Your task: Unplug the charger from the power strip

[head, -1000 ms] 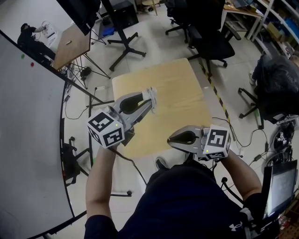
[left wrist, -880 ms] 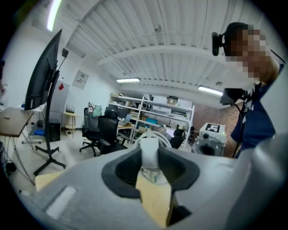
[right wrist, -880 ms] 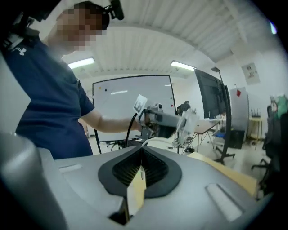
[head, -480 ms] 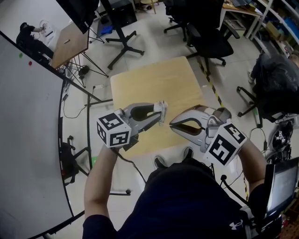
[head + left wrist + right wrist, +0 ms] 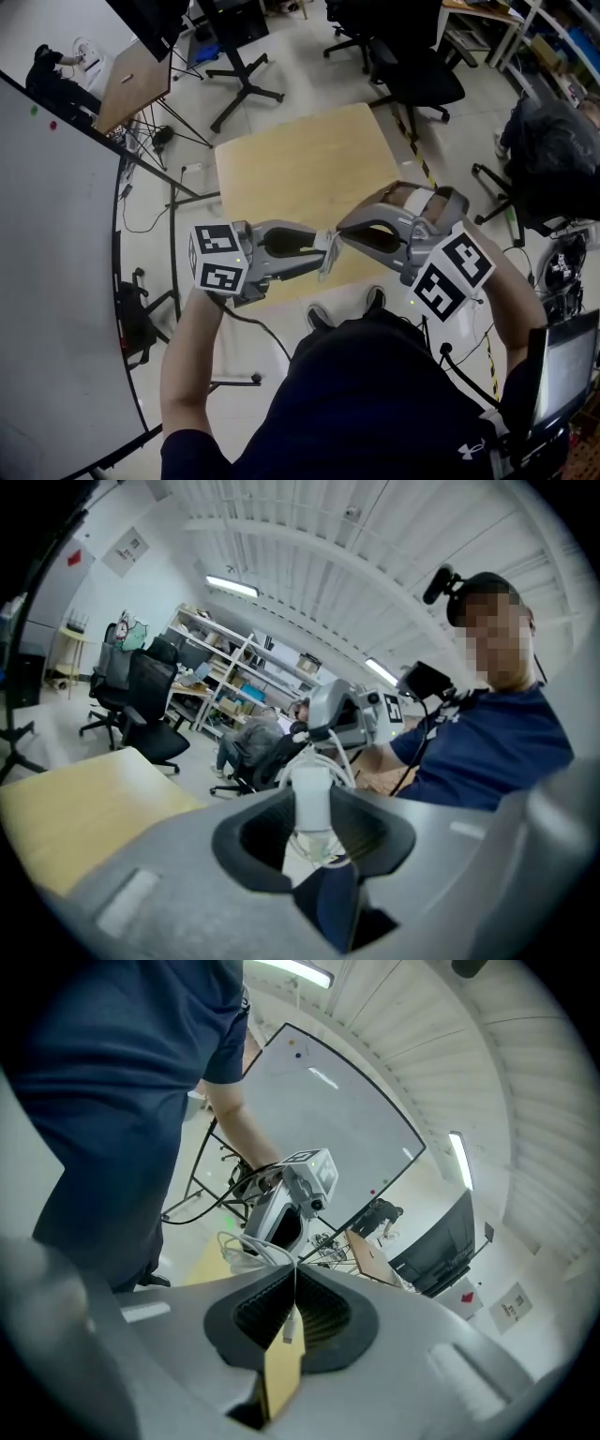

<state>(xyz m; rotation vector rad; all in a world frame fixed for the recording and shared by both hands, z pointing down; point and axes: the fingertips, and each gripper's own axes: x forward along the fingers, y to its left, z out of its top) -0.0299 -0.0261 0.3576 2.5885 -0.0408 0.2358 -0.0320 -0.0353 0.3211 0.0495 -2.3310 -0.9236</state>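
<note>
Clamping charger, left gripper; right gripper pinching cable; table below, chairs beyond.

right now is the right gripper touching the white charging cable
Touching. The right gripper view shows the right gripper with its jaws shut on the white charging cable, and the connector shows between the pads.

White charger and white cable; left gripper and right gripper both grey, their cubes chequered with black-and-white square markers; pale wood table; navy shirt; black chairs
</note>
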